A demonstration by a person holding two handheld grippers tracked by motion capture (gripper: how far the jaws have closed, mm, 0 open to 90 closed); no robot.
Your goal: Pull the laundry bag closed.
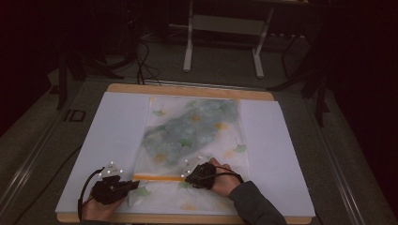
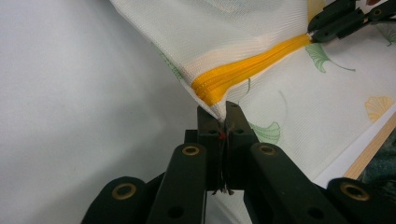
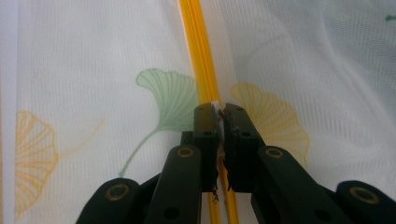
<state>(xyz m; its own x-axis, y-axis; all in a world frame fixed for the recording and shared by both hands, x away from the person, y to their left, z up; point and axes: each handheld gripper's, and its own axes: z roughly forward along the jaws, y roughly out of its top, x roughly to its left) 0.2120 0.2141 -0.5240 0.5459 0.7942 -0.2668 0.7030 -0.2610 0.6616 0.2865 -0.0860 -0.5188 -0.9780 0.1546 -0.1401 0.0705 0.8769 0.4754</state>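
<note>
On the table (image 1: pixel 117 122), mesh bag (image 1: pixel 195 136) — folded cloth inside.

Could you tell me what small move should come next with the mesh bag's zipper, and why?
Probably draw the right gripper along the yellow zipper, away from the left gripper. The left is shut on the mesh bag corner at the zipper's end, anchoring it; the right is shut at the zipper line, apparently on the pull.

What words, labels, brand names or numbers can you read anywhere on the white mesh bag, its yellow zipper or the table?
None: no readable text appears anywhere.
White mesh zipper bag: only printed green and orange ginkgo leaves, no lettering.
Yellow zipper: plain, unmarked.
White table sheet: blank.
</note>
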